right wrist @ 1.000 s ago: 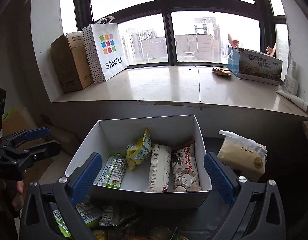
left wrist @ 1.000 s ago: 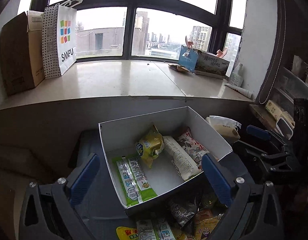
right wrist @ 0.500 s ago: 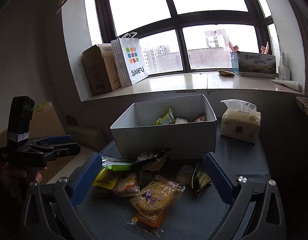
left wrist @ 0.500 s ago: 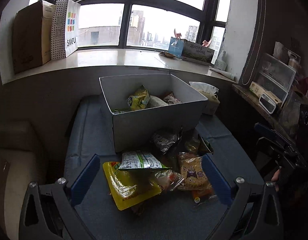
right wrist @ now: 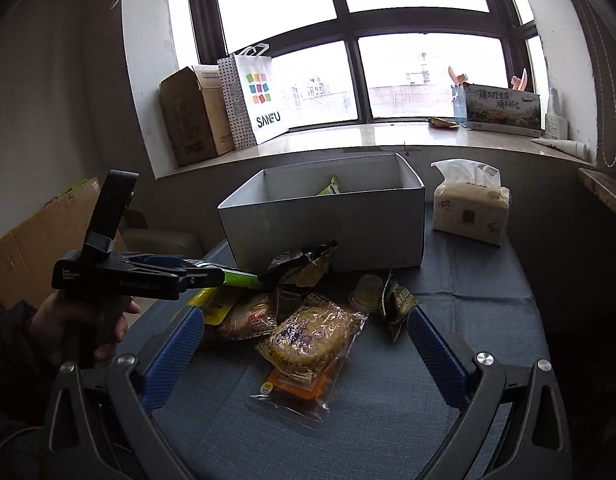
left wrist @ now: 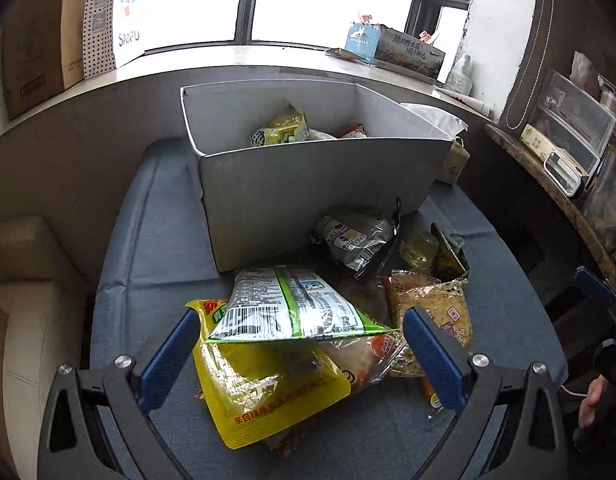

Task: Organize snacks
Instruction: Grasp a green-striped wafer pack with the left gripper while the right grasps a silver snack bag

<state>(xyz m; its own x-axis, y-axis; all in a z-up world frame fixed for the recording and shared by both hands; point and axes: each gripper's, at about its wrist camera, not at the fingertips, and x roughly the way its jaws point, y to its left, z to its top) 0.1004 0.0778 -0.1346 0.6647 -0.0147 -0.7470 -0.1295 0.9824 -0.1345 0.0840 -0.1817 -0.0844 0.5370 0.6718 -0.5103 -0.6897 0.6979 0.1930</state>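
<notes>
The blue-grey cloth-covered table [right wrist: 448,420] carried everything. On it stood the white cardboard box [left wrist: 308,188], open-topped, with a yellow snack bag [left wrist: 282,130] showing inside. A tissue pack [right wrist: 470,206] sat just beside the box on my right. In front of the box lay the loose pile of snacks: a yellow pouch [left wrist: 264,392] at the bottom, a green-and-white packet [left wrist: 292,308] lying across it, a biscuit pack [right wrist: 312,336], a dark foil packet [left wrist: 356,240] against the box wall, and a small jelly cup [right wrist: 366,286]. My left gripper [left wrist: 298,354] had its jaws spread wide around the green-and-white packet, touching nothing I could be sure of. My right gripper [right wrist: 306,354] was likewise spread, empty, over the biscuit pack.
</notes>
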